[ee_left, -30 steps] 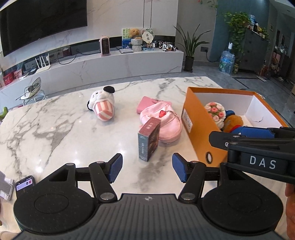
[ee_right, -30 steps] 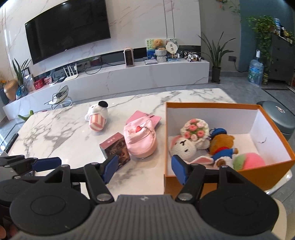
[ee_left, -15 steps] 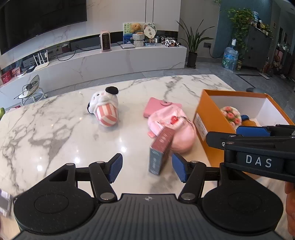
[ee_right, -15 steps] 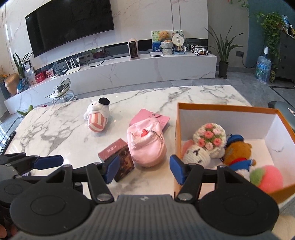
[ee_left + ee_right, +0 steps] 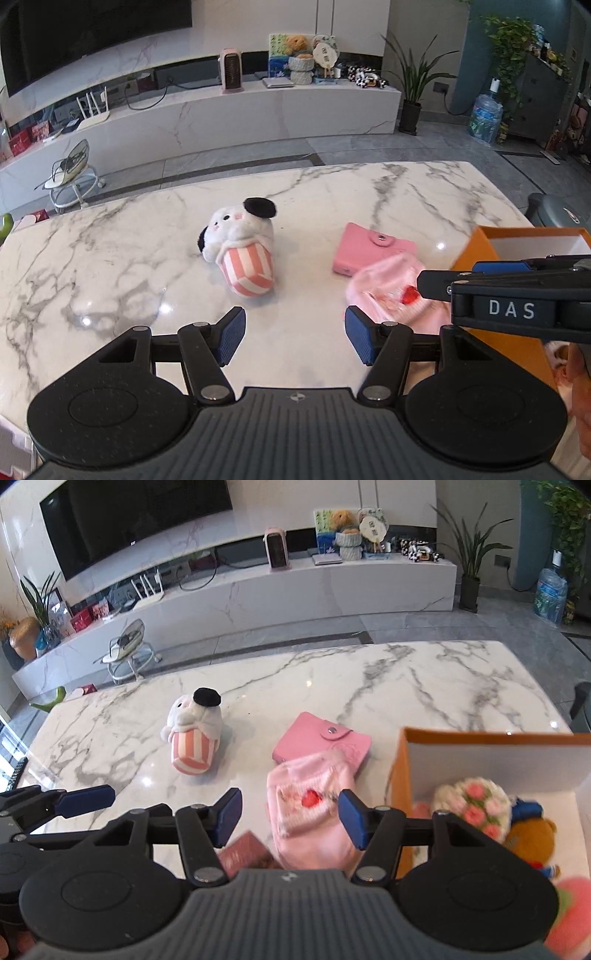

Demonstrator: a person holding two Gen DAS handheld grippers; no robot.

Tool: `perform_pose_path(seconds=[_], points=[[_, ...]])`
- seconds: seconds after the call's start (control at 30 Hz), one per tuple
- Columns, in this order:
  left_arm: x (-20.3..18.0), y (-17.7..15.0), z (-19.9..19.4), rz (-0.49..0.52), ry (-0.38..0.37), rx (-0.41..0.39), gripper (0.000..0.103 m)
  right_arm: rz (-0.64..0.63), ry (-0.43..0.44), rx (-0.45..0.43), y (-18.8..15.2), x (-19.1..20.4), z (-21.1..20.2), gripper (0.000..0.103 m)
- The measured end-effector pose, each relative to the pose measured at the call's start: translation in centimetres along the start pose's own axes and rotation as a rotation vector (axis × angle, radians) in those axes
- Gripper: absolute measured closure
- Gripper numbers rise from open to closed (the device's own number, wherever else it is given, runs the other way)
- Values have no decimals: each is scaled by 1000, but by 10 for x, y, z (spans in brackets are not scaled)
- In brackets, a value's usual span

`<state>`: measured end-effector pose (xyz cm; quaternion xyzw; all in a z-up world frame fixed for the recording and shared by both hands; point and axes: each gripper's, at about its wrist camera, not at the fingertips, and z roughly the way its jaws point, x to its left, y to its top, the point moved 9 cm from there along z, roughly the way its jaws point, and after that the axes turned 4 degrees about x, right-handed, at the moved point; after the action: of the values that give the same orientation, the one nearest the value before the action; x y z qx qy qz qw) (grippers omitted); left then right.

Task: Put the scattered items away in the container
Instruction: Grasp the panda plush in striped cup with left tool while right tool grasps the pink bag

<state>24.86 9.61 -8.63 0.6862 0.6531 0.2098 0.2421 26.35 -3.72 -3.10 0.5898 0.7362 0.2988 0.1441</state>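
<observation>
My left gripper point(image 5: 294, 336) is open and empty above the marble table, short of a panda plush slipper point(image 5: 242, 248). My right gripper point(image 5: 290, 818) is open and empty over a pink knitted pouch point(image 5: 314, 812); it also shows in the left wrist view point(image 5: 391, 295). A pink wallet point(image 5: 321, 740) lies just behind the pouch. A dark red box point(image 5: 243, 856) sits under my right gripper, partly hidden. The orange box point(image 5: 400, 771) on the right holds a flower plush point(image 5: 474, 805), a brown bear point(image 5: 532, 838) and a pink ball point(image 5: 572, 904).
The marble table point(image 5: 110, 266) stretches left and far. The right gripper's body point(image 5: 517, 295) crosses the left wrist view at the right. The left gripper's finger point(image 5: 74, 799) shows at the left of the right wrist view. A grey stool point(image 5: 561, 214) stands beyond the table's right edge.
Both grippers have moved forward over the table. The dark red box has slid out of the left wrist view and now lies under my right gripper. Both stayed open.
</observation>
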Motion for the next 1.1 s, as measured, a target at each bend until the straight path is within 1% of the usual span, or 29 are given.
perform_pose_path(seconds=[0.13, 0.27, 0.3, 0.33, 0.37, 0.47, 0.63, 0.67, 0.8, 0.93, 0.97, 1.0, 1.07, 1.1], points=[[17, 10, 17, -40, -4, 14, 33, -29, -26, 55, 8, 3, 28, 42], [28, 17, 36, -52, -6, 33, 33, -40, -58, 109, 10, 3, 55, 41], [30, 19, 40, -51, -9, 36, 31, -42, -67, 123, 9, 3, 62, 36], [31, 20, 44, -49, -10, 38, 26, -46, -77, 138, 9, 2, 68, 33], [31, 21, 47, -48, -11, 39, 24, -50, -85, 150, 9, 2, 74, 27], [35, 24, 58, -51, -14, 47, 23, -75, -101, 177, 10, 4, 91, 21], [43, 28, 78, -66, -15, 71, 21, -96, -132, 220, 11, 4, 115, 15], [44, 29, 82, -69, -18, 76, 21, -102, -134, 229, 11, 5, 120, 13], [48, 32, 95, -88, -28, 89, 21, -130, -155, 243, 9, 8, 132, 6], [52, 34, 108, -117, -29, 103, 19, -147, -177, 248, 9, 7, 139, 6], [53, 34, 110, -121, -30, 107, 19, -147, -179, 245, 9, 7, 139, 9], [53, 33, 113, -125, -32, 112, 19, -148, -181, 243, 9, 7, 139, 14], [53, 32, 118, -130, -33, 122, 19, -157, -195, 235, 10, 6, 137, 22], [53, 31, 120, -134, -29, 130, 19, -155, -187, 234, 9, 7, 136, 22]])
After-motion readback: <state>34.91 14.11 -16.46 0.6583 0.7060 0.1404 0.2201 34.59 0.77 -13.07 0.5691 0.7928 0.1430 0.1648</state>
